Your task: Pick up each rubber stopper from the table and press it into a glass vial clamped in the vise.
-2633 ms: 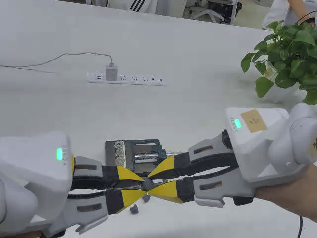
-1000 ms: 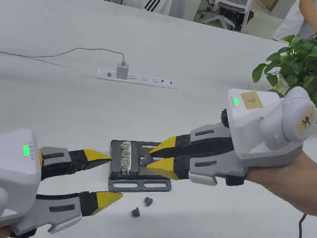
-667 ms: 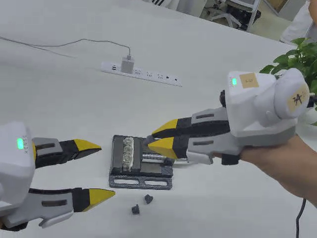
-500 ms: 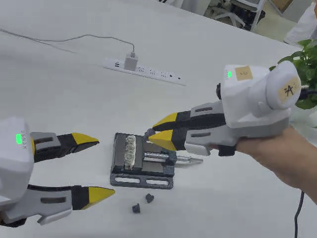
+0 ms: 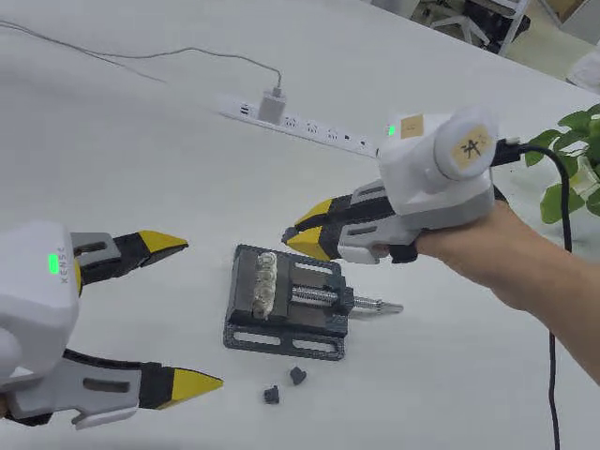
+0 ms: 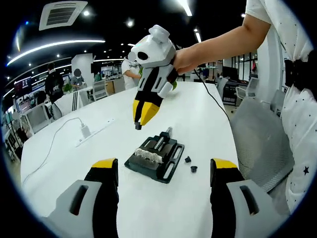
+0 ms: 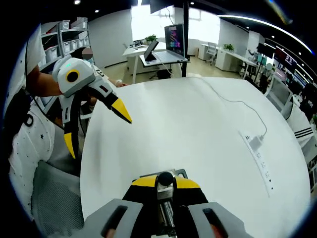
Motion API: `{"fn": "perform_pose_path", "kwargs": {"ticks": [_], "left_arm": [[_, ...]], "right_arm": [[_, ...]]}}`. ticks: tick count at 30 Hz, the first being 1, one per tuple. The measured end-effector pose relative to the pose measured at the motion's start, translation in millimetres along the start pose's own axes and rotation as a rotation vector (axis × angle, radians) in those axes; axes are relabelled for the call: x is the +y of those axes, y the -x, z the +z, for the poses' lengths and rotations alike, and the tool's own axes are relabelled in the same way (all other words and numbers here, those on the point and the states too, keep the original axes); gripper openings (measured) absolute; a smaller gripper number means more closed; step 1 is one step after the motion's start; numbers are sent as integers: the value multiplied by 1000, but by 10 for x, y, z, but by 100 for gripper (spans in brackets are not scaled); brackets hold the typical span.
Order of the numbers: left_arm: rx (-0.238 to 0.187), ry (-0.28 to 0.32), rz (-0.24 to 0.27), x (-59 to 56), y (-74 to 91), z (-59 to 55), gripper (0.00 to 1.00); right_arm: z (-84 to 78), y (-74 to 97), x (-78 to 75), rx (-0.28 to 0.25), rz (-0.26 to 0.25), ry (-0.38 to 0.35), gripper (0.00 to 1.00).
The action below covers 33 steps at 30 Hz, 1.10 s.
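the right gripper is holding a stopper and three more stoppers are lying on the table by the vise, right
Not three, two: the head view shows one loose stopper and a second stopper on the table by the vise. The right gripper does hold a dark stopper between its tips.

White table (image 5: 141,178), vise (image 5: 281,338), two stoppers (image 5: 298,376), power strip (image 5: 309,130)

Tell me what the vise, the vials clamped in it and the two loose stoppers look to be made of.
Vise: dark grey, matte body, probably painted or cast metal; its screw is bright and shiny, so bare steel likely. Vials: clear with glints, seemingly glass. Loose stoppers: small, dull dark grey, no shine, consistent with rubber.
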State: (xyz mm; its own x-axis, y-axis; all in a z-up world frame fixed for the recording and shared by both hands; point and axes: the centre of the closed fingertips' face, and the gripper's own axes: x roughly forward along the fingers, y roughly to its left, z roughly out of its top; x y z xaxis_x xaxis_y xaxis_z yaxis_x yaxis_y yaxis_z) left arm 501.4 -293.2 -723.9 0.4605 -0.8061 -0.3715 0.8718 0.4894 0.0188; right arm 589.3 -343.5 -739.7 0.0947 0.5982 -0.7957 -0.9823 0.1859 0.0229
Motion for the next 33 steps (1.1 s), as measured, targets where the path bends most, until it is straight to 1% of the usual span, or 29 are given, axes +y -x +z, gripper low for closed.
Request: {"fn": "perform_pose_path", "kwargs": {"ticks": [5,7,12,14,18,20,24,33], "left_arm": [[16,2,-7,-10,-51,-73,80],[10,0,-10,-18,-62,-81,81],[6,19,-20,-30,-99,-103,82],[-4,20,-23,-33,-108,-95,83],[2,24,-29,-28,-124,-128,83],[-6,25,-27,-21,-126,-116,83],[-10,29,-25,-12,-127,-119,83],[-16,43,-22,2,-111,-130,82]], "right_arm": [[-134,-198,-82,42,13,-4,6],[-185,-253,-110,65,13,3,6],[-257,-361,-140,103,17,17,6],[-273,-388,-150,114,19,21,6],[-309,-442,-160,136,25,29,6],[-327,-464,-164,146,29,35,6],[-327,-486,-166,146,34,34,6],[-328,-518,-158,167,47,50,6]]}}
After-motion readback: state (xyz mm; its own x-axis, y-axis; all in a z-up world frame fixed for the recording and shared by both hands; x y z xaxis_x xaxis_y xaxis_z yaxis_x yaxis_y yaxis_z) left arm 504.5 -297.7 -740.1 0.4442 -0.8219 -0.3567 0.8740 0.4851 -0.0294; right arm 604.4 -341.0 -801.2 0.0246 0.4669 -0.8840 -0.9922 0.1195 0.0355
